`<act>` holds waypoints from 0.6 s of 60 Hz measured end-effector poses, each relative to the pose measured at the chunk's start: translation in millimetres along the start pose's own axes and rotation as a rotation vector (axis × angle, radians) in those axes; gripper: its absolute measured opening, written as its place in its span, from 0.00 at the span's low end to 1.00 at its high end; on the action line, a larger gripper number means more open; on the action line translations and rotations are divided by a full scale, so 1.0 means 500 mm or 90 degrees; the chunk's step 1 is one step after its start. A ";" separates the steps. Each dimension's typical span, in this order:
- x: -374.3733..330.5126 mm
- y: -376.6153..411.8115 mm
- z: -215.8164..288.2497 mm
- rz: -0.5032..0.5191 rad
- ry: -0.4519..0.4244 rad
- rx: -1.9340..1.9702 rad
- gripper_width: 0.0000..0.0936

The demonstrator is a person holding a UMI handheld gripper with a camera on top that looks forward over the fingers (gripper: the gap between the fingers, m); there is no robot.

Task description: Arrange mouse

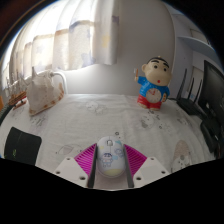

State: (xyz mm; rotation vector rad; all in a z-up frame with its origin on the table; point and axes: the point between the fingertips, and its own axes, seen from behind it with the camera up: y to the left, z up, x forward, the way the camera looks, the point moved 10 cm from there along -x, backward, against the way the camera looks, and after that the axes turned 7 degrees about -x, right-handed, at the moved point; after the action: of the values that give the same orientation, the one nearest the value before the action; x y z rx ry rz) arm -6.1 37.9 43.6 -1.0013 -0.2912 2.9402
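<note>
**A:** Status on the claw?

**B:** My claw (111,165) has the mouse (111,160) sitting between its two fingers. The magenta pads (86,160) flank it on both sides and look pressed against its flanks, with no gap that I can see. I read that as the claw clamped on the mouse.

**A:** Describe the mouse.

**B:** White or light grey, with the scroll wheel facing up and the nose pointing forward, away from me. Its rear half is down between my fingers. I can't tell if it's resting on the tabletop (95,120) or lifted slightly.

**A:** What's the surface like?

**B:** The tabletop is covered in a pale, lightly patterned cloth. The stretch just ahead of the mouse is bare.

**A:** Anything else around?

**B:** A cartoon boy figure (152,82) stands upright beyond my fingers, ahead and to the right, well apart from the mouse. It has a blue top and a red bit at the front. A light-coloured bag-like object (42,93) sits far ahead on the left, too small to identify. There's a dark object (21,146) at the left tabletop edge and a dark monitor-like shape (204,98) on the right. Curtains (70,42) hang behind the tabletop.
</note>
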 end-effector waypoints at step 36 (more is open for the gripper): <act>-0.267 0.402 0.212 0.128 -0.035 0.009 0.43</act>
State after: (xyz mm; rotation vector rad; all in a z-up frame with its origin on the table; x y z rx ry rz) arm 43.4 -188.2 169.4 -1.0048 -0.1812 3.1485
